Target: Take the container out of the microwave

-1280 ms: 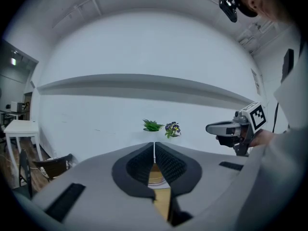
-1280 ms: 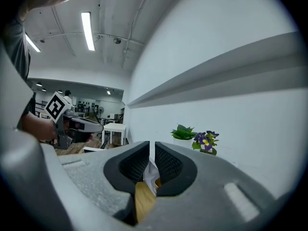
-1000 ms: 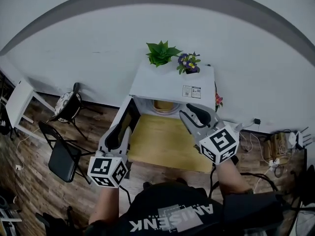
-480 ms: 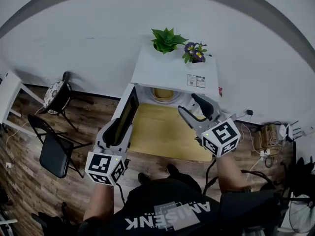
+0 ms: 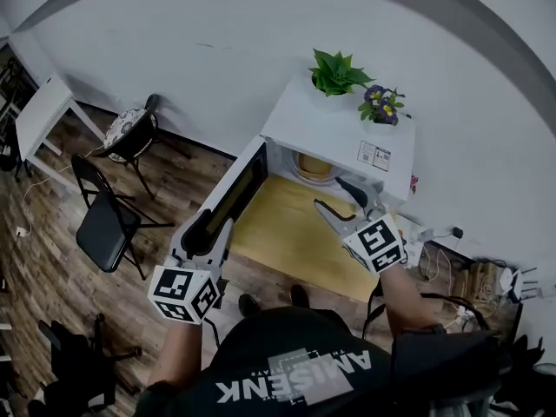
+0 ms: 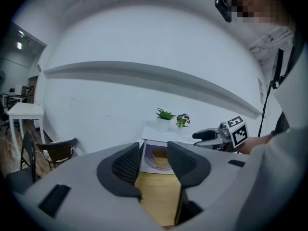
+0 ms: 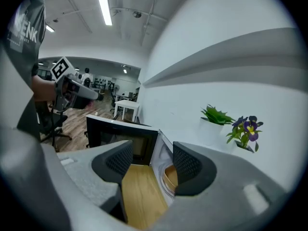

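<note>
A white microwave [image 5: 339, 137] stands on a wooden table [image 5: 287, 237] with its door [image 5: 236, 191] swung open to the left. Inside it, a tan container [image 5: 314, 165] sits on the glass turntable; it also shows as the container [image 6: 159, 159] between my left jaws' line of sight and as the container [image 7: 169, 174] in the right gripper view. My left gripper [image 5: 207, 231] hovers open by the door's outer edge, nothing between its jaws. My right gripper [image 5: 335, 196] is in front of the cavity, its jaws opening and empty, apart from the container.
A green plant [image 5: 337, 72] and purple flowers [image 5: 380, 104] sit on top of the microwave. Black folding chairs [image 5: 109, 224] and a white side table [image 5: 39, 115] stand on the wood floor at the left. Cables and a power strip [image 5: 482, 276] lie at the right.
Both grippers' jaws have spread wider. The right gripper has dropped lower toward the microwave's opening, and the left has shifted a little beside the door.
</note>
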A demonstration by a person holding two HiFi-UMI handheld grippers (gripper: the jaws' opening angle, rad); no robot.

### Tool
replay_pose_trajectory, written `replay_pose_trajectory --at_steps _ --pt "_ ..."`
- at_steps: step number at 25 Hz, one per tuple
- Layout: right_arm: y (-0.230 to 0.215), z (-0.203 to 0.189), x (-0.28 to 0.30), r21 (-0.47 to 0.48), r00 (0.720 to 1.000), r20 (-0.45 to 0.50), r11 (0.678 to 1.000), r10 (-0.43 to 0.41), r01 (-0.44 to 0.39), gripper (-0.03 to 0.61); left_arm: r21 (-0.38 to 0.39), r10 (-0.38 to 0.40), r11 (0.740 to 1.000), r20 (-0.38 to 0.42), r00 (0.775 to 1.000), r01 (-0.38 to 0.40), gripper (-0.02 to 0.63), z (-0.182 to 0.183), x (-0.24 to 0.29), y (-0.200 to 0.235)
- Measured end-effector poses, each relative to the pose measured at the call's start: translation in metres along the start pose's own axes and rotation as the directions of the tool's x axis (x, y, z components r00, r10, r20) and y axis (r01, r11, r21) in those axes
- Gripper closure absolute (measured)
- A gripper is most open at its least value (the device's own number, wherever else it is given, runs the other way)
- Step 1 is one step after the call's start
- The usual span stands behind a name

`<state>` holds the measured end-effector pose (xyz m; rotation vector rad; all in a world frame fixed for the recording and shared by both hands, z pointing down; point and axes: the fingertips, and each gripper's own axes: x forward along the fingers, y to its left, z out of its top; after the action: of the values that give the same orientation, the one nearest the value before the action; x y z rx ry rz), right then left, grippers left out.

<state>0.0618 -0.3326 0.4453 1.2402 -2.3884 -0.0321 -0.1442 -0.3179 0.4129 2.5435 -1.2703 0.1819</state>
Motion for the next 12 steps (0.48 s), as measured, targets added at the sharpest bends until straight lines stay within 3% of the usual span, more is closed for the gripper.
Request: replay_pose_trajectory --at_steps 3,7,12 --pt "0.001 -0.018 0.017 -0.017 0.999 -0.031 0.999 0.045 -0.045 0.336 0.001 0.043 0.999 -0.012 0.999 -0.043 0.448 -0.007 -0.007 -0.004" --pt "-0.009 -0.049 0.039 -0.021 0.994 -0.096 0.999 0.043 -0.045 0.337 0.022 0.070 0.997 -0.043 0.997 -0.069 0.426 -0.019 -0.012 -0.016" --pt "-0.009 -0.084 0.067 -0.050 0.984 -0.158 0.995 0.079 -0.087 0.337 -0.025 0.114 0.993 -0.018 0.993 -0.115 0.425 -0.021 -0.022 -0.022"
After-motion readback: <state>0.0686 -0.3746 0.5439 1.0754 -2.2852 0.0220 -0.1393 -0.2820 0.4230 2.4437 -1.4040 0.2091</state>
